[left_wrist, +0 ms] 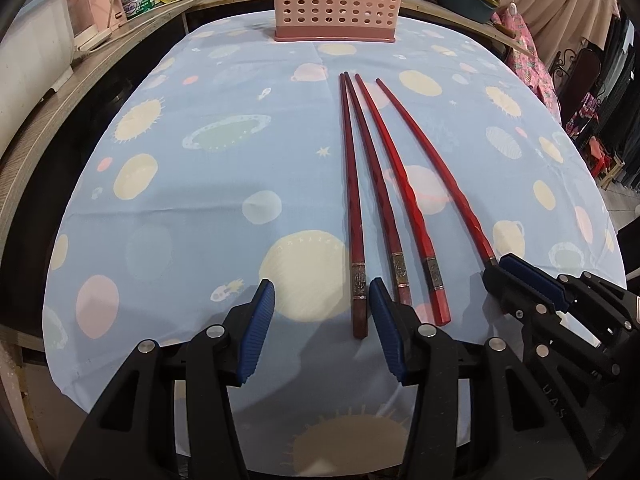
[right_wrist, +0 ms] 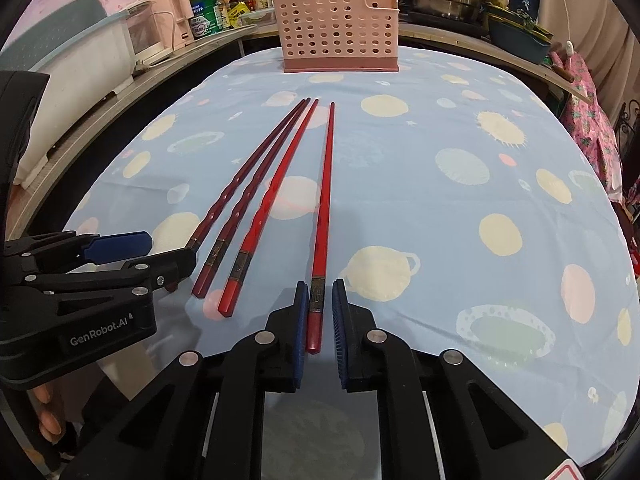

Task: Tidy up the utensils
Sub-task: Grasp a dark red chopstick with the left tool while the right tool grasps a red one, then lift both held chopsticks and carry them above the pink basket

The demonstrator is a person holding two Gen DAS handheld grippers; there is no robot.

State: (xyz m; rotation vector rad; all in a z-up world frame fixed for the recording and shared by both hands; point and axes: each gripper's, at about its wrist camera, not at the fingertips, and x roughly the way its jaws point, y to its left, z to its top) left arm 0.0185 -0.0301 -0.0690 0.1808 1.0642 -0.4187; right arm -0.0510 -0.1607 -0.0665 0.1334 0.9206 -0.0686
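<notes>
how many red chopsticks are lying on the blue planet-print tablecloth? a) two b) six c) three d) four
d: four long red chopsticks lie side by side on the blue planet-print tablecloth, tips toward the pink perforated plastic basket; both wrist views show the same count.
</notes>
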